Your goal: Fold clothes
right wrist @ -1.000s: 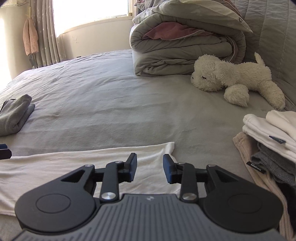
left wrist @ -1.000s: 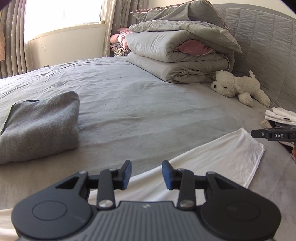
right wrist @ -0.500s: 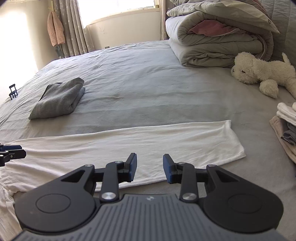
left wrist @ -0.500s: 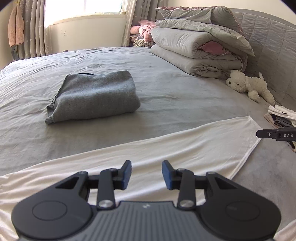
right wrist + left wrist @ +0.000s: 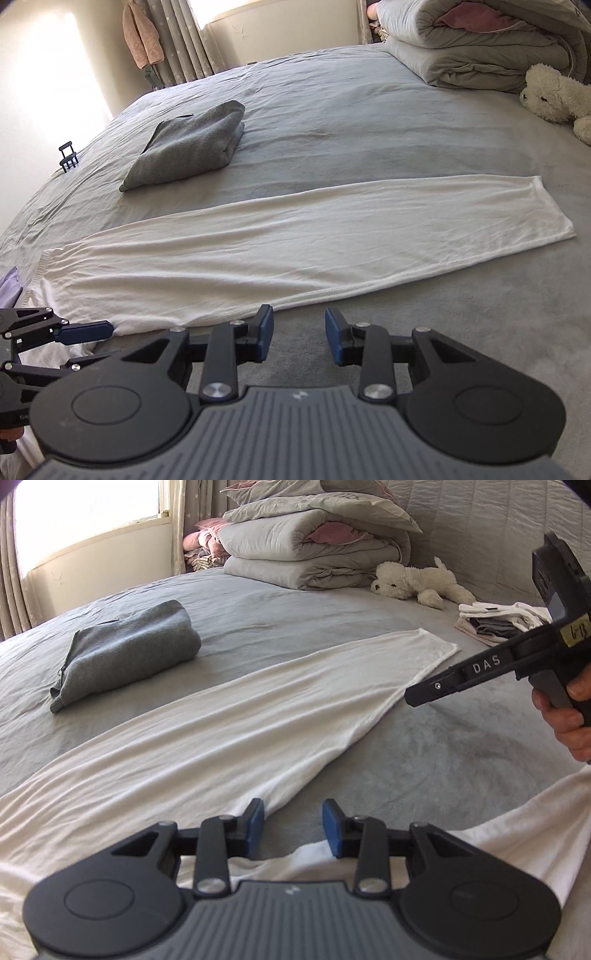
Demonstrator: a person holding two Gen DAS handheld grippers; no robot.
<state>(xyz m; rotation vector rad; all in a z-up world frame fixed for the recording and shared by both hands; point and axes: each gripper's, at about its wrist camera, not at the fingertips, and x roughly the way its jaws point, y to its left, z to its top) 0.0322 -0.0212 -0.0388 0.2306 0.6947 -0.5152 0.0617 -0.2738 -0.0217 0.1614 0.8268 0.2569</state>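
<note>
**Both grippers hover over a white garment on the bed**

A long white garment lies flat across the grey bed, folded into a narrow strip running from the near left to a hemmed end at the right. More of its white cloth spreads under and beside the left hand-held gripper, as the left wrist view shows.

The left hand-held gripper has its blue pads apart with nothing between them; they sit above the near edge of the strip, where the cloth meets the bare sheet. The right hand-held gripper also has its pads apart and empty, above the bare sheet just in front of the strip's near edge. In the left wrist view it juts in from the right, held by a hand.

A folded grey sweater rests on the bed beyond the strip, well apart from it. At the head of the bed sit stacked quilts, with a white plush dog just beside them. A small pile of folded clothes lies near the dog, by the padded headboard. Curtains hang by the bright window.
</note>
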